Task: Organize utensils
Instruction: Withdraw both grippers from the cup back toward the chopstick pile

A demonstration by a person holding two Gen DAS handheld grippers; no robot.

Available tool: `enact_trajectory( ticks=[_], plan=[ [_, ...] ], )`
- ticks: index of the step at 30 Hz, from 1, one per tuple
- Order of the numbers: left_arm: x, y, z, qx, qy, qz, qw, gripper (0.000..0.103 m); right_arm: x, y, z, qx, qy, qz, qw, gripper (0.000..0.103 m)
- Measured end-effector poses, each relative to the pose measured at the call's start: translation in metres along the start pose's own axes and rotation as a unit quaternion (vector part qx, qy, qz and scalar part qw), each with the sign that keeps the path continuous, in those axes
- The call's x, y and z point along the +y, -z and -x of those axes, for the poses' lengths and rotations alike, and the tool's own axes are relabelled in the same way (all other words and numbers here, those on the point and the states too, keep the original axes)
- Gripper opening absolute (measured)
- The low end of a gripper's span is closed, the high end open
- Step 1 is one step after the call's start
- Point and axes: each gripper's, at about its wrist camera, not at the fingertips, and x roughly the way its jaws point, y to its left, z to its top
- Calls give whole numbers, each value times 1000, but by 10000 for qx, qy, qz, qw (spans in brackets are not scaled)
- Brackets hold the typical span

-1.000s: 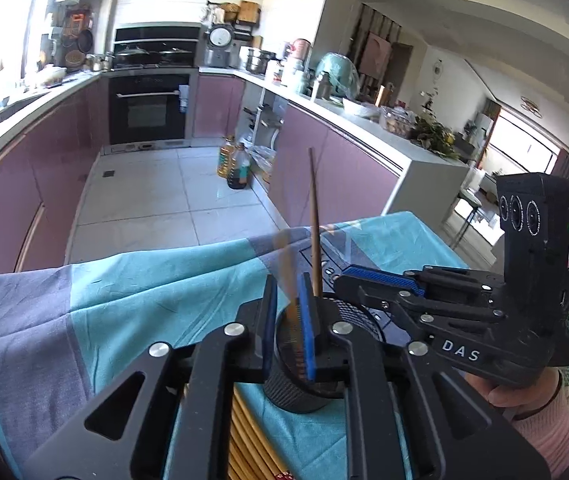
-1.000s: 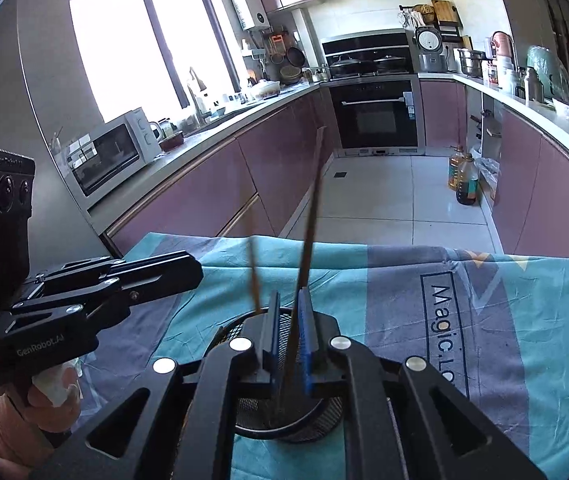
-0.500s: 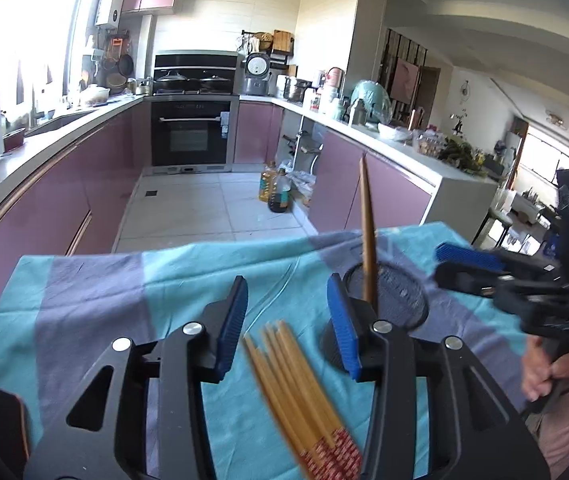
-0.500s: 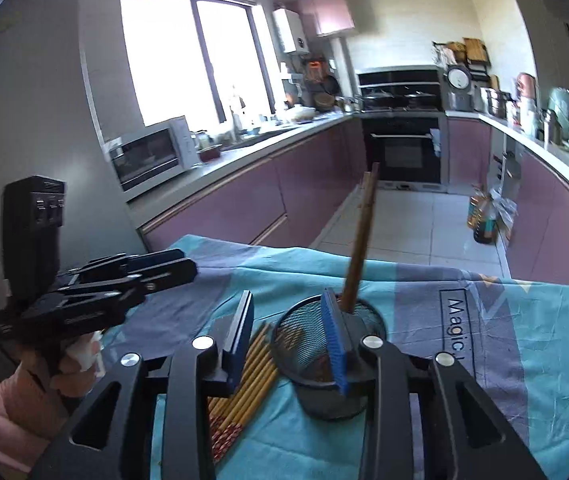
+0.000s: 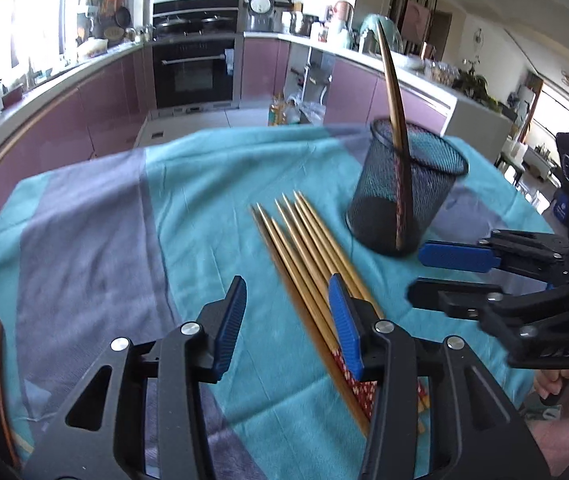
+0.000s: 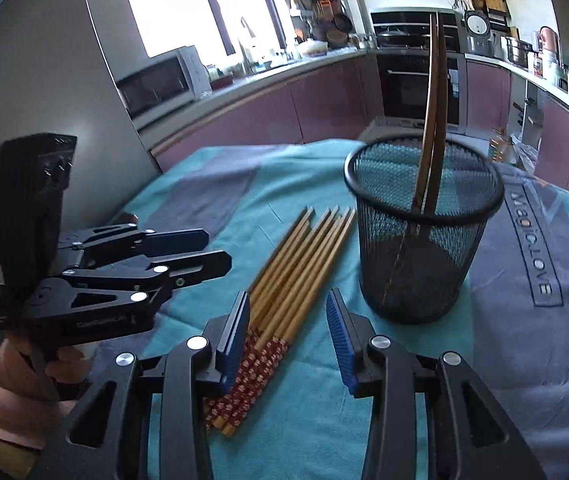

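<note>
On the tabletop: a teal and grey cloth [image 5: 212,184] covers the tabletop [image 6: 152,148], and everything below lies or stands on it.
Loose chopsticks: a bundle of bamboo chopsticks [image 6: 304,256] lies flat on the cloth, side by side, the red-patterned ends toward both cameras and the thin tips pointing away; also seen in the left wrist view [image 5: 308,248].
Mesh cup: a black mesh cup [image 6: 424,236] stands upright just beside the bundle, on its right in both views [image 5: 400,196].
Chopsticks in cup: two dark chopsticks [image 6: 432,120] stand in the cup, leaning against the rim and rising well above it; in the left wrist view they overlap into one shape [image 5: 394,112].
Left tongs: spread apart [image 5: 286,320], holding nothing, low over the near end of the bundle; seen from the right wrist camera [image 6: 204,248] to the left of the bundle.
Right tongs: spread apart [image 6: 288,332], holding nothing, poised over the red-patterned ends; from the left wrist camera [image 5: 440,276] they sit near the base of the cup.
Background: kitchen counters, an oven [image 5: 194,68] and a microwave [image 6: 156,80].
</note>
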Motion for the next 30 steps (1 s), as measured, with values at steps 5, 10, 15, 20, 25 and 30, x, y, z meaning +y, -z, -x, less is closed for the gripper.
enact_trajectory(
  ticks=[5, 10, 15, 20, 25, 30],
  plan=[
    [0, 10, -17, 248, 45, 7, 9997, 42, -5, 6, -14, 202, 91, -132, 9997, 38],
    [-4, 13, -23, 337, 32, 4, 9994, 42, -4, 12, -19, 236, 162, -163, 9995, 38],
    [-2, 13, -31, 484, -48, -3, 9988, 42, -1, 13, -24, 265, 254, -138, 9992, 38],
    [-2, 14, -36, 522, -106, -7, 9986, 42, 1, 12, -28, 303, 398, -105, 9987, 38],
    [2, 14, -38, 568, -144, 48, 9983, 42, -1, 14, -30, 330, 430, -127, 9984, 36],
    [1, 15, -38, 565, -170, -1, 9983, 42, -4, 15, -28, 357, 501, -129, 9980, 35]
  ],
)
